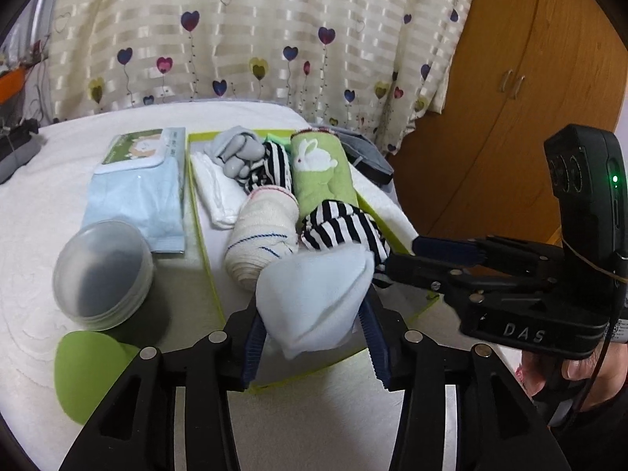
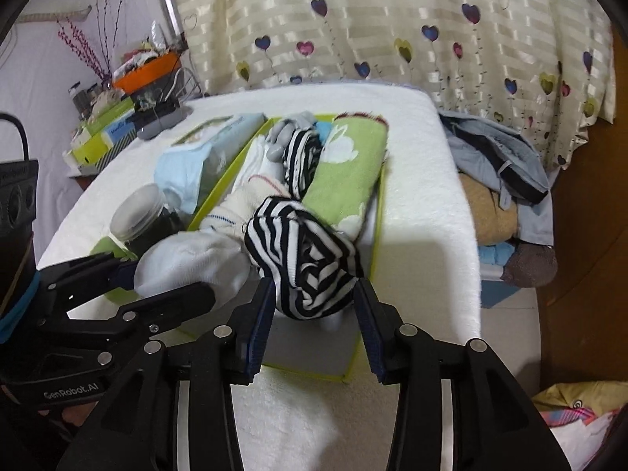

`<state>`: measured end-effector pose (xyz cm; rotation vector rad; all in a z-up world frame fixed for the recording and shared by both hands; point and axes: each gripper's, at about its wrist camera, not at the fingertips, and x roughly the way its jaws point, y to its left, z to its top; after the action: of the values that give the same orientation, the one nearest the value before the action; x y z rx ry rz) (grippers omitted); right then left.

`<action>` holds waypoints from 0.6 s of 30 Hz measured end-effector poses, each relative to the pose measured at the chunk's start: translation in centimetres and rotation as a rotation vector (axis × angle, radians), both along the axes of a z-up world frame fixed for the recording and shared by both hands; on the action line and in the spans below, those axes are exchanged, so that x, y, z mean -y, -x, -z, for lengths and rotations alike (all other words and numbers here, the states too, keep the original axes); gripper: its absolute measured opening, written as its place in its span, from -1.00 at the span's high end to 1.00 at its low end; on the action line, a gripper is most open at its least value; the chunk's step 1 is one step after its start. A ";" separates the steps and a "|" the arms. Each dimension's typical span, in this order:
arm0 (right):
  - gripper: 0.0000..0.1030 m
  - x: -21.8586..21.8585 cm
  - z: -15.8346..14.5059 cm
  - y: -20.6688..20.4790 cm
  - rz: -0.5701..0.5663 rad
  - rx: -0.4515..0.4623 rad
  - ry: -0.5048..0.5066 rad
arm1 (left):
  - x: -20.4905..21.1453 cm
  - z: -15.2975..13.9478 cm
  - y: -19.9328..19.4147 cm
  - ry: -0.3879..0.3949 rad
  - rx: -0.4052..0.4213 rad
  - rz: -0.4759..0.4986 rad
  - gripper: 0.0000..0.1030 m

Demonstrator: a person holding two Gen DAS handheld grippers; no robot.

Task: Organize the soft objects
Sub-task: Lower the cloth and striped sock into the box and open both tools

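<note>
The right tongs (image 2: 314, 314) straddle a black-and-white striped bundle (image 2: 304, 259) over the green-rimmed tray (image 2: 375, 235); beside it, the left tongs (image 2: 165, 282) pinch a white sock (image 2: 188, 263).

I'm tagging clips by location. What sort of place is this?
Most likely a home bedroom: a heart-print curtain, a wooden wardrobe, and a towel-covered surface holding a tray of rolled socks.
</note>
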<state>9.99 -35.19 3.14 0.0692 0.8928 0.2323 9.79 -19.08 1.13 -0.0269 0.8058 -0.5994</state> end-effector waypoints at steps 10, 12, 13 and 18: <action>0.17 0.2 -0.8 1.1 0.026 0.027 -0.025 | -0.3 -1.0 1.0 -0.007 0.032 -0.007 0.13; 0.17 0.2 -0.7 1.2 0.030 0.024 -0.027 | 0.2 -0.7 0.8 -0.024 0.038 0.001 0.13; 0.17 0.2 -0.8 1.2 0.032 0.021 -0.028 | 0.4 -0.6 0.7 -0.033 0.038 -0.001 0.13; 0.17 0.5 -0.8 1.7 0.043 0.017 -0.027 | 0.3 -0.6 0.7 -0.021 0.036 -0.003 -0.07</action>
<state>8.24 -35.69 3.95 0.1115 0.8708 0.2052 9.07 -19.41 1.71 0.0023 0.7770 -0.5870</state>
